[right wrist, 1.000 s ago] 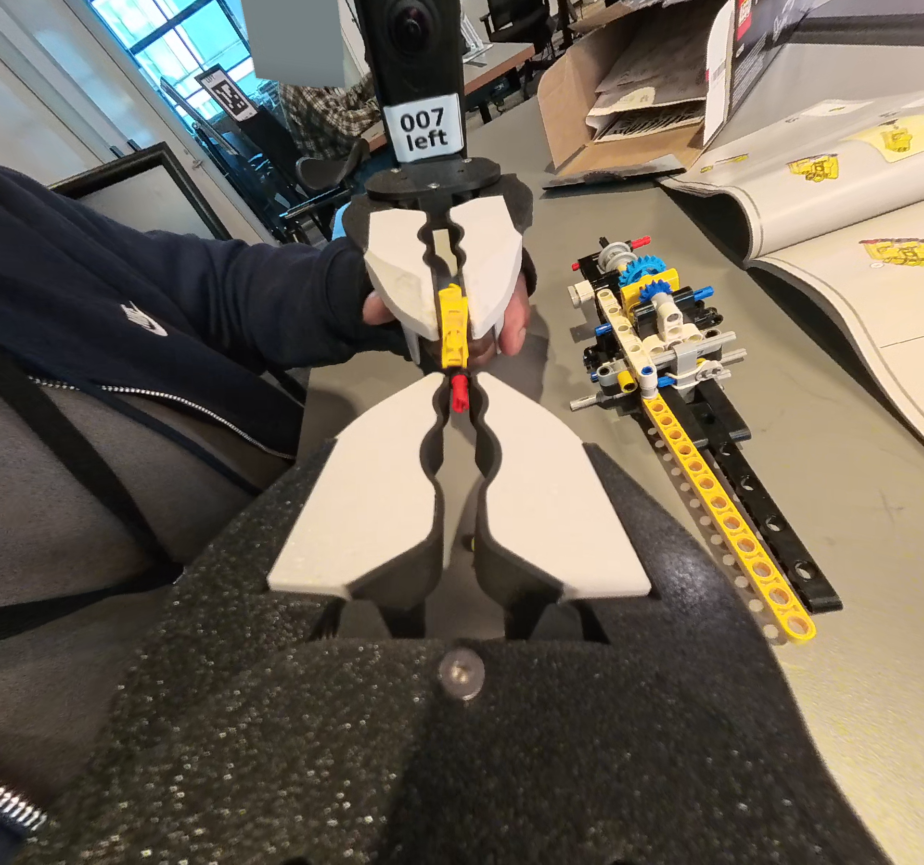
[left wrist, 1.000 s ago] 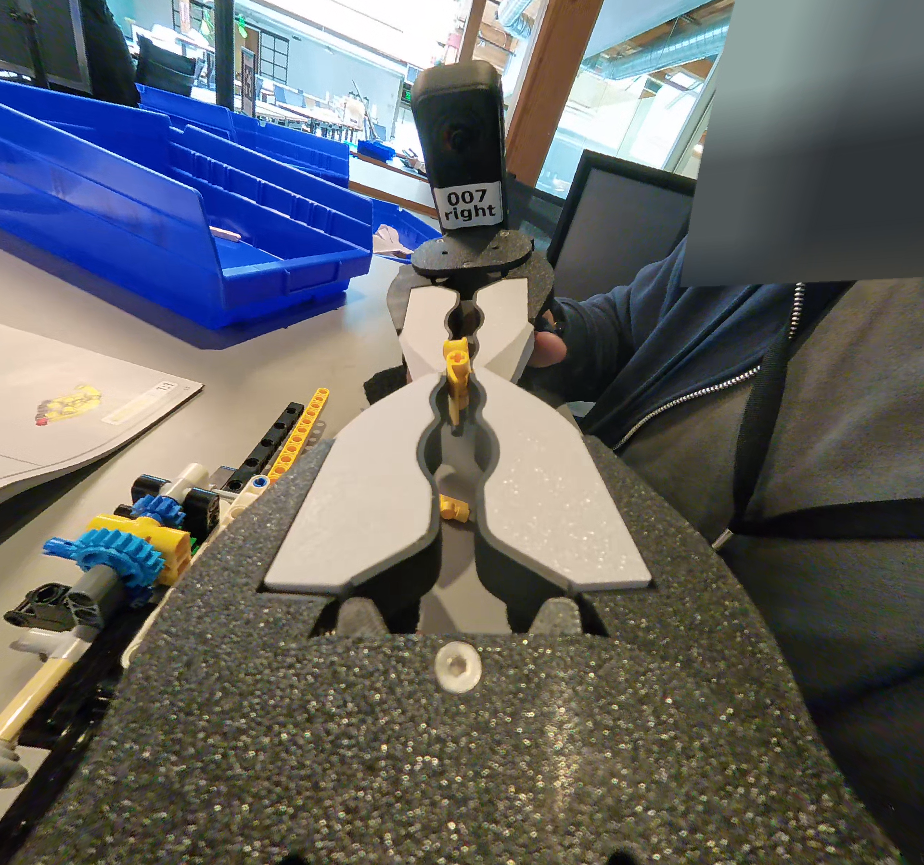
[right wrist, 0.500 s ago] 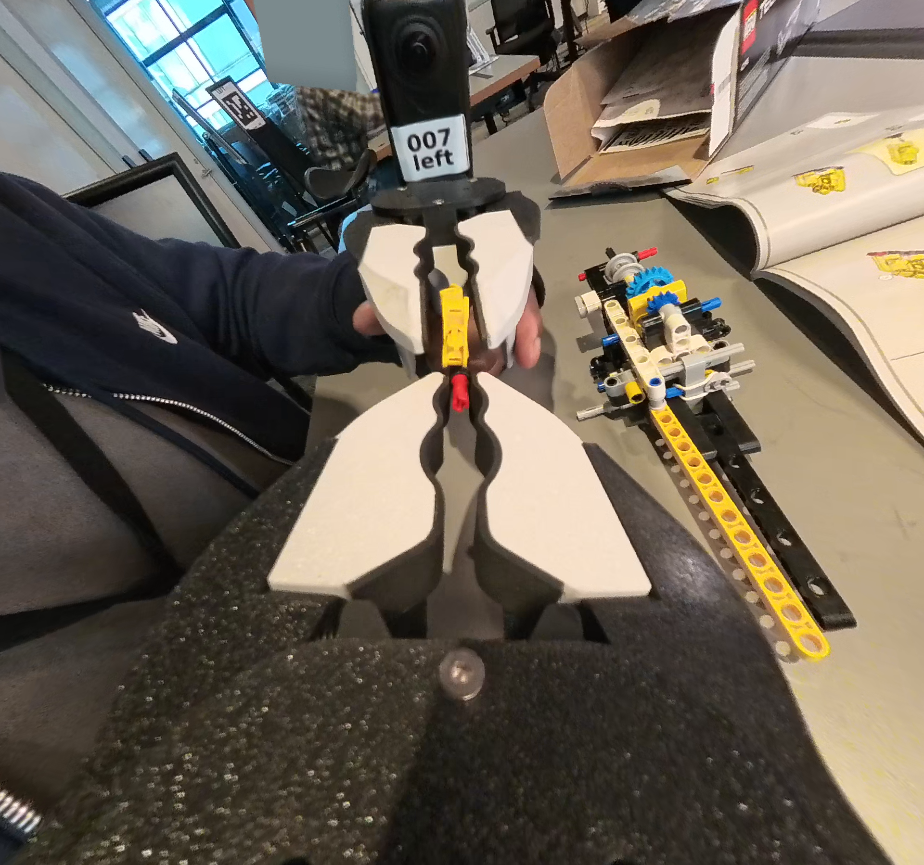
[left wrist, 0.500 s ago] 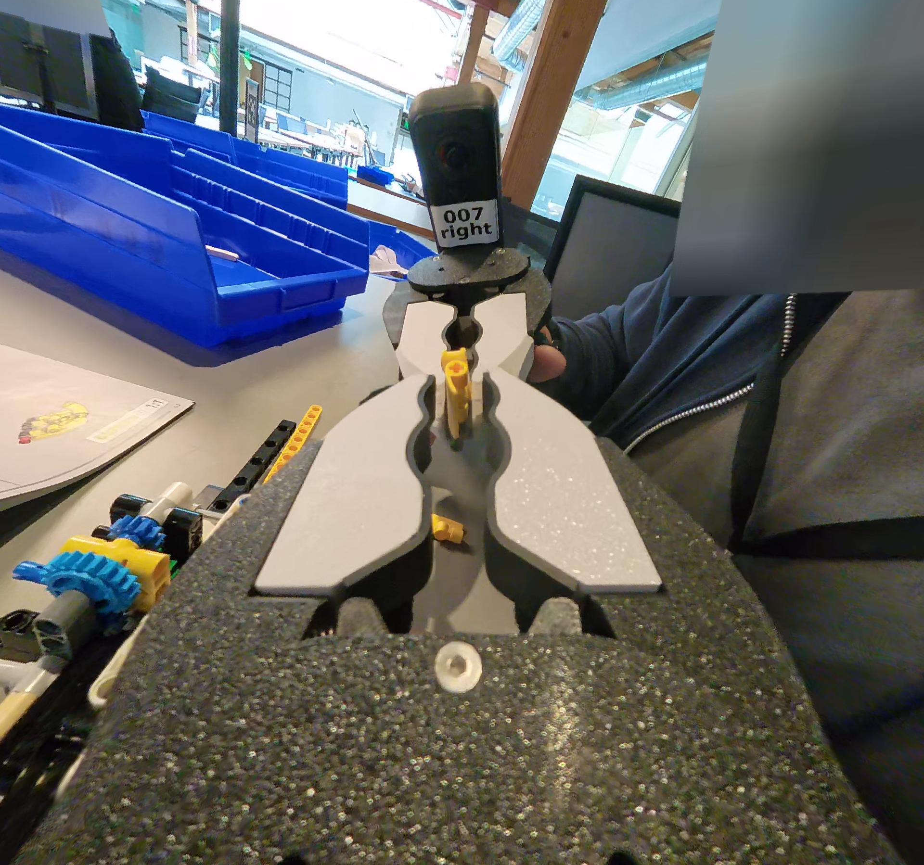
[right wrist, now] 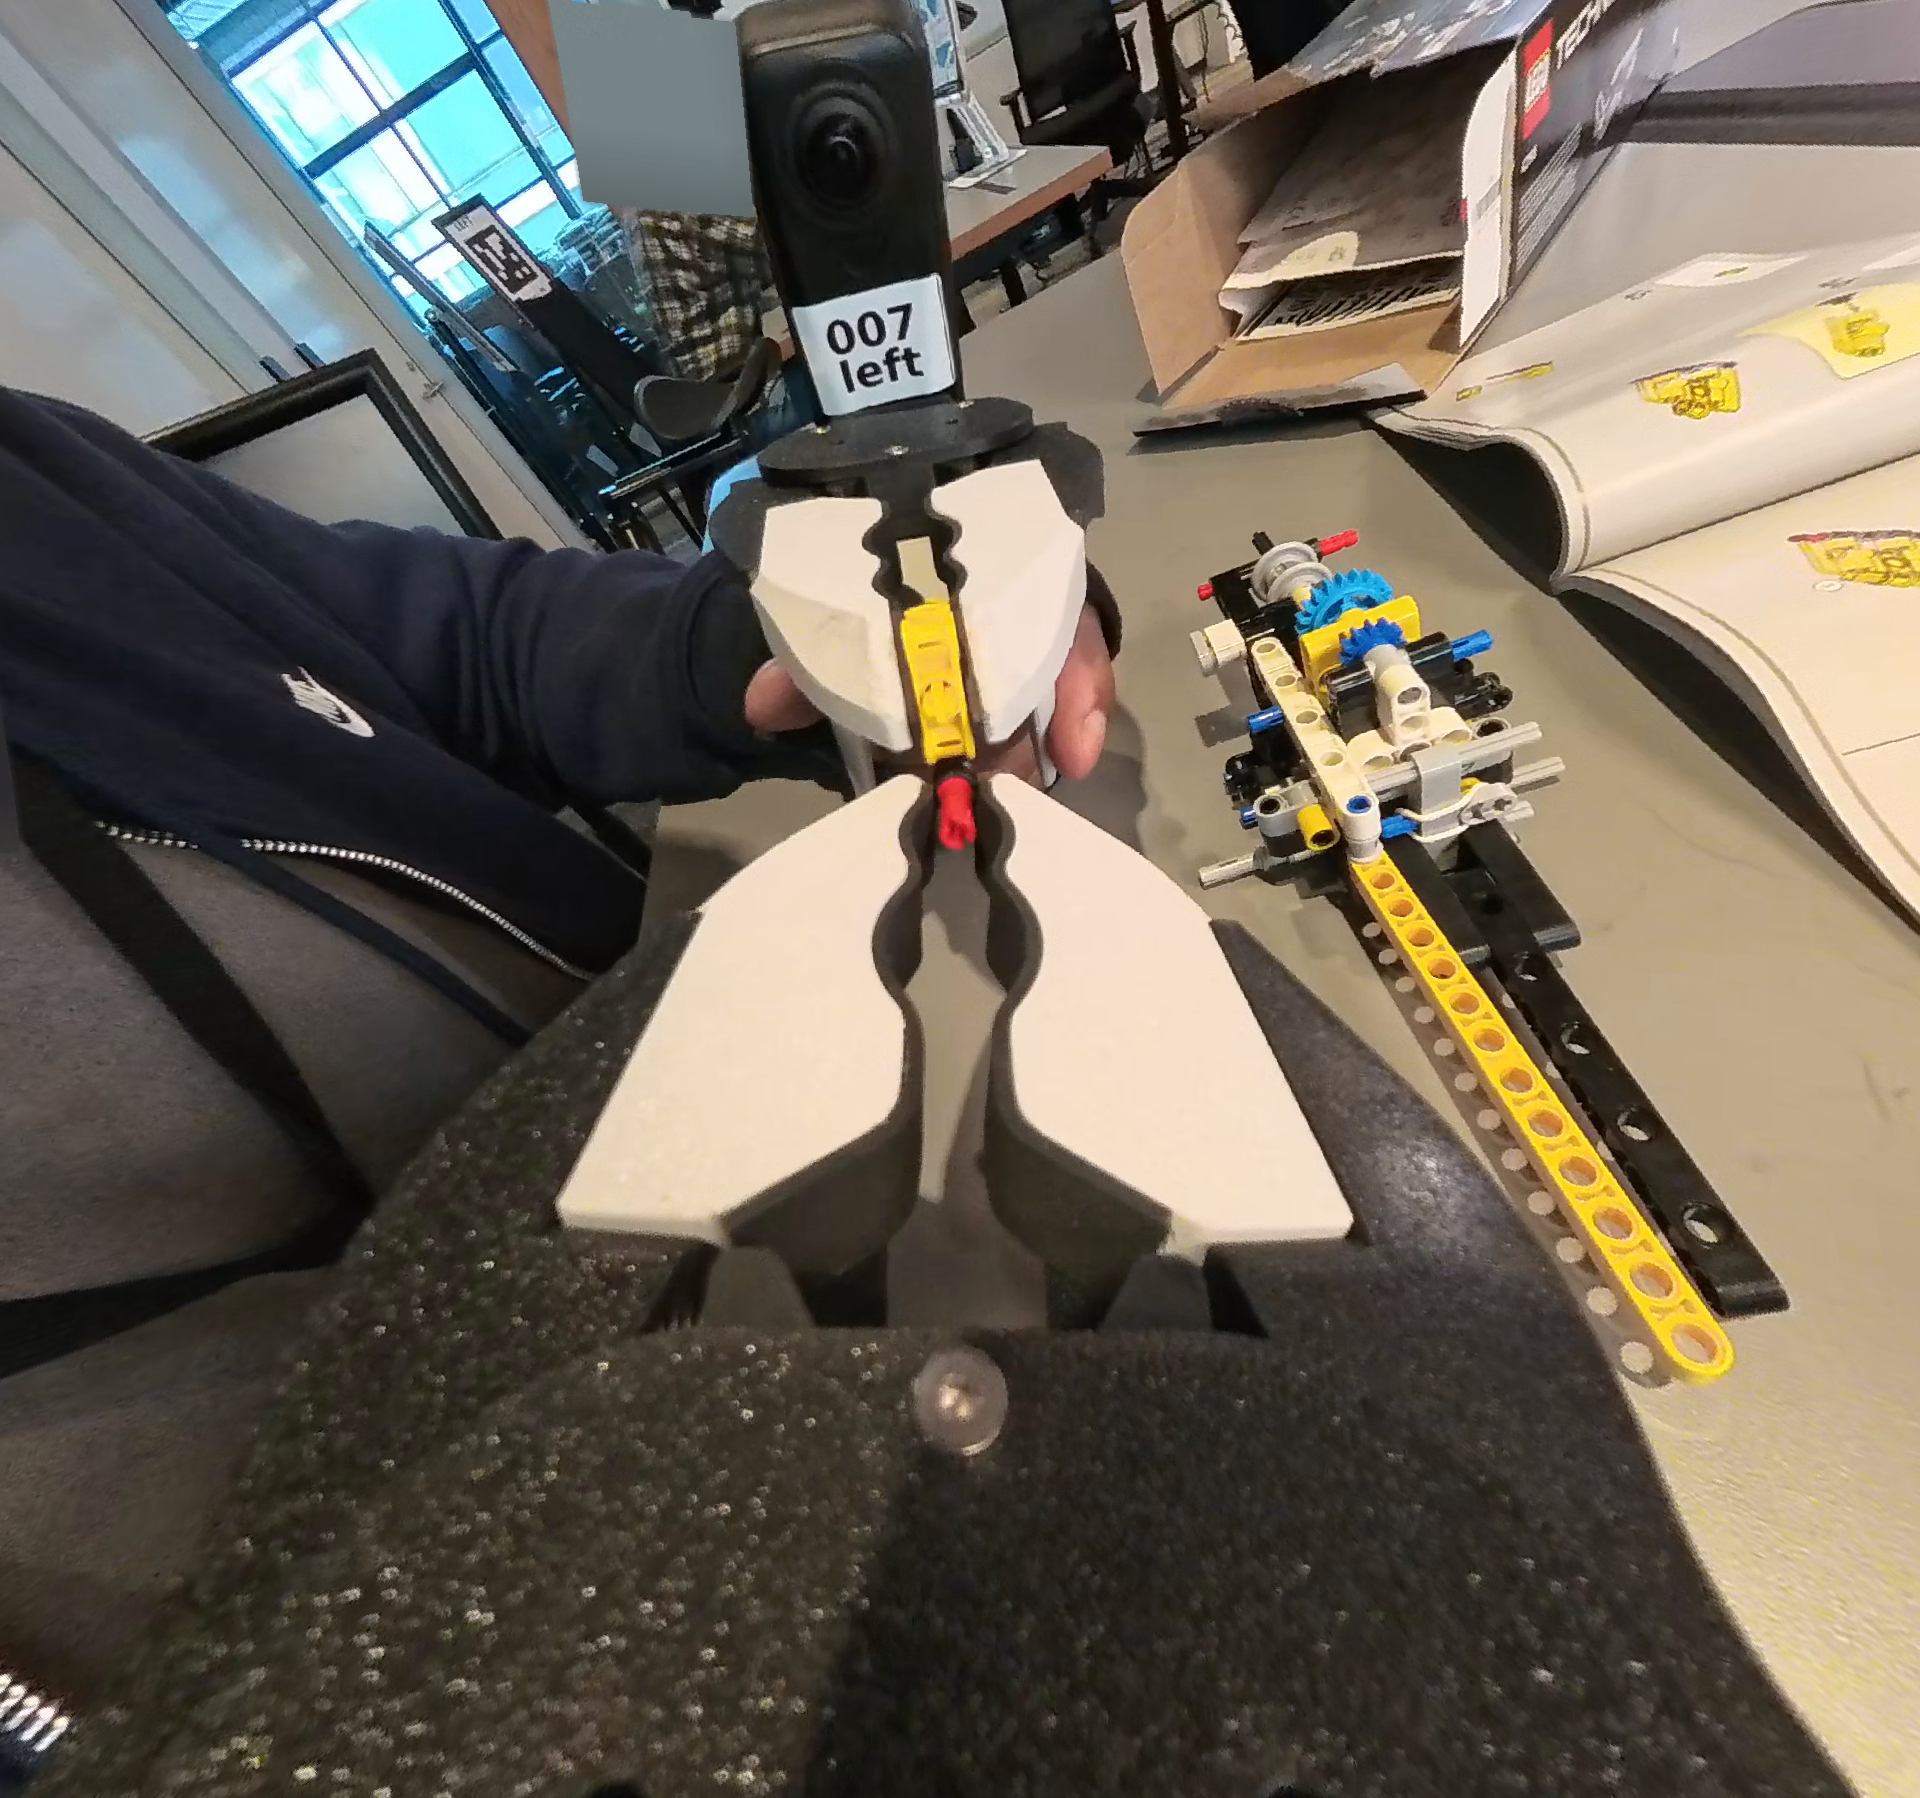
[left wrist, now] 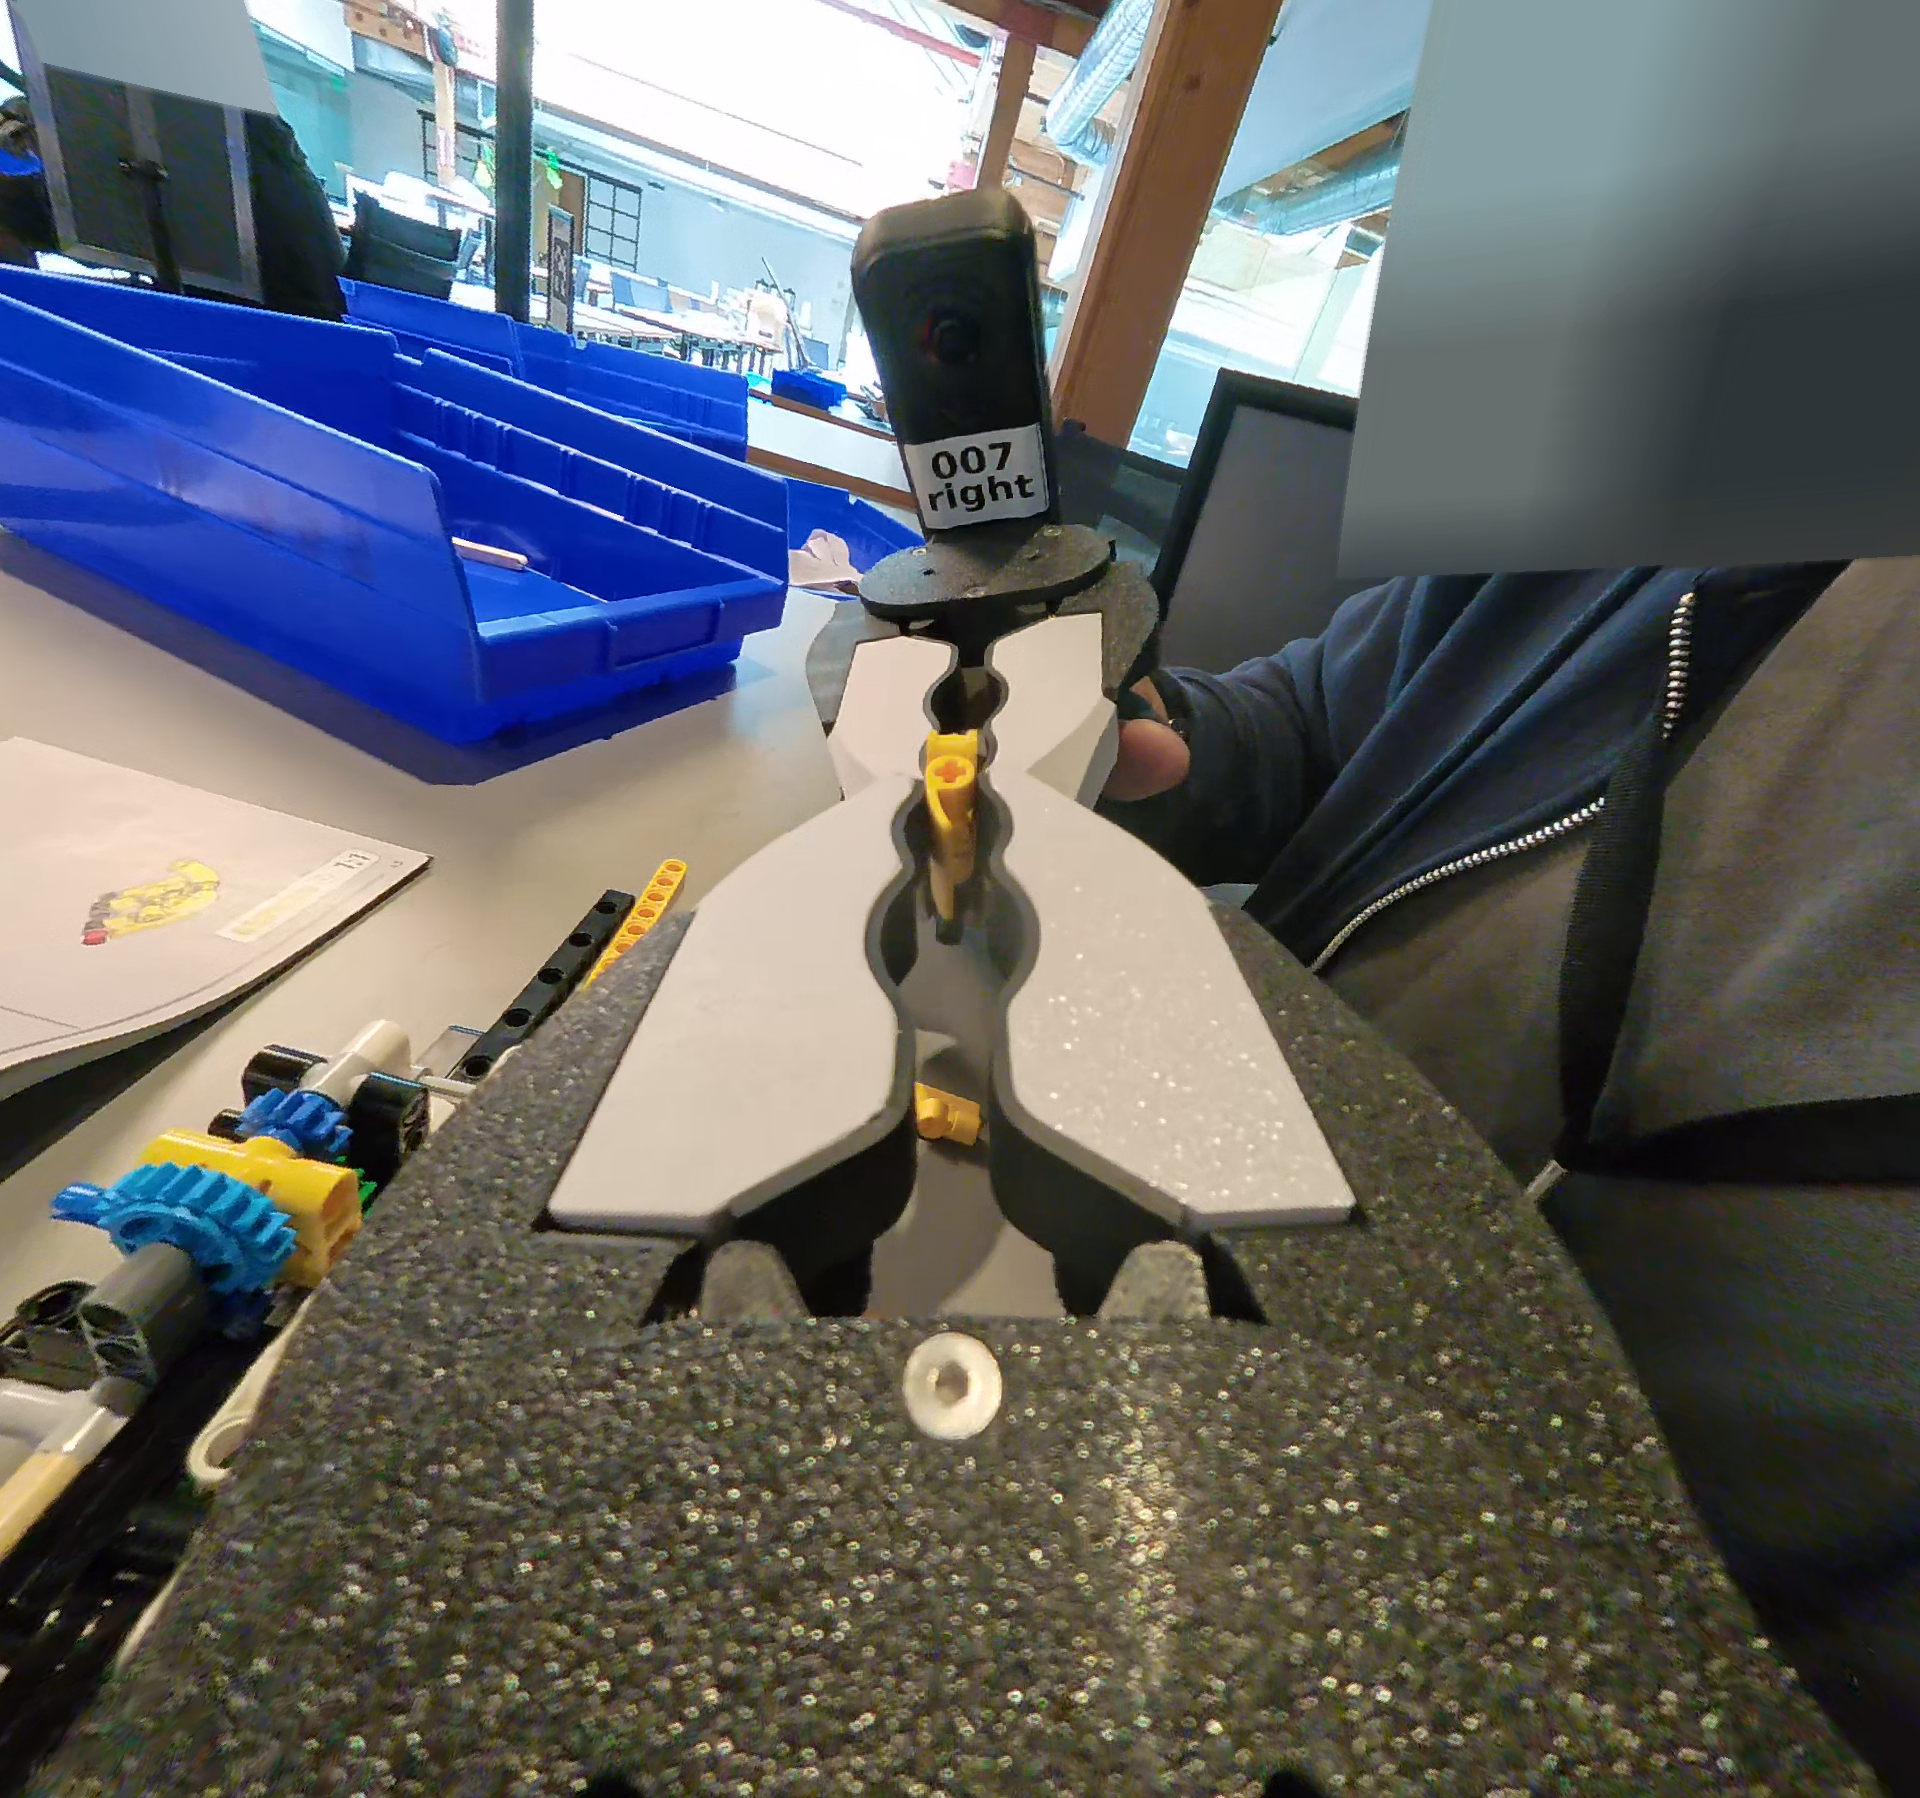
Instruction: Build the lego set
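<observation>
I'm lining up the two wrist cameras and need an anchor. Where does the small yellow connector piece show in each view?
Left wrist view: the yellow connector stands upper centre, at the left gripper tips, just before the right gripper.
Right wrist view: yellow connector upper centre, pinched in the left gripper facing the camera.
Shared landmark: the long yellow beam of the model on the table.

Landmark: lego assembly [right wrist: 1382, 740] on table [right wrist: 1766, 1073]. Open booklet [right wrist: 1714, 543] right of it, cardboard box [right wrist: 1351, 221] behind. Grippers meet tip-to-tip left of assembly. In left wrist view: bins [left wrist: 416, 522] beyond assembly, booklet page [left wrist: 177, 907] betw. them.
</observation>
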Available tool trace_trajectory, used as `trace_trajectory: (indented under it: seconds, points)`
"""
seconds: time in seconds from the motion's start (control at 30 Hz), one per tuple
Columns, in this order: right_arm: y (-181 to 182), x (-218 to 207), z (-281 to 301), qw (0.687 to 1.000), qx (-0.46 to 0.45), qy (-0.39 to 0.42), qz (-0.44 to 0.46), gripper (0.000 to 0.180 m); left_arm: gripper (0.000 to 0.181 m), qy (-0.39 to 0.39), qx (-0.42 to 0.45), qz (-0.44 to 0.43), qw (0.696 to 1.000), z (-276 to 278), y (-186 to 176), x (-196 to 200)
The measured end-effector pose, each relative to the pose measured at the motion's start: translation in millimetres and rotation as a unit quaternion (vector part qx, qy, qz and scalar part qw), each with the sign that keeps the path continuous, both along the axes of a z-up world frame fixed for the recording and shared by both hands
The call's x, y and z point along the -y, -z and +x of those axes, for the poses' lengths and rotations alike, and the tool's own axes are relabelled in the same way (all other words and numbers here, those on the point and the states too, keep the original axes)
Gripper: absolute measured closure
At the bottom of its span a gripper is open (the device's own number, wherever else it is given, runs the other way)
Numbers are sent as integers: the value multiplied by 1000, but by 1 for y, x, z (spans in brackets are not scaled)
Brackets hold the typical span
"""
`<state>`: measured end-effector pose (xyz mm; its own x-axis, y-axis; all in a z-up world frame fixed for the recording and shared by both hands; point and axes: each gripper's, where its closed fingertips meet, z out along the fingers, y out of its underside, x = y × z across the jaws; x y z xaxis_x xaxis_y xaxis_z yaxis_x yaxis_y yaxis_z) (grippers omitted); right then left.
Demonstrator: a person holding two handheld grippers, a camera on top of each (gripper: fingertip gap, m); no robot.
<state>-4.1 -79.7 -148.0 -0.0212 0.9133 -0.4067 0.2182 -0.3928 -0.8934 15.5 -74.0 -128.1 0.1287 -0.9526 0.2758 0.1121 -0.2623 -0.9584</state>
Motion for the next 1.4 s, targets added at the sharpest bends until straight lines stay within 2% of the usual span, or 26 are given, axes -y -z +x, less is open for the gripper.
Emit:
trace_trajectory:
  seconds: [0.43, 1.07, 1.2, 1.4]
  points:
    - [-2, -1, 0, 1000, -5, 1, -4, 173, 161, -5, 5, -8, 1000, 0, -1, -3]
    - [-2, 1, 0, 1000, -3, -3, -3, 173, 173, 3, 15, -3, 1000, 2, -3, 0]
    - [7, -3, 10, 999, 33, 0, 10, 165, 173, 3, 14, 4, 1000, 1, -3, 1]
    - [43, -5, 39, 987, 152, 27, 50, 155, 173, -4, 8, 2, 1000, -2, -3, -1]
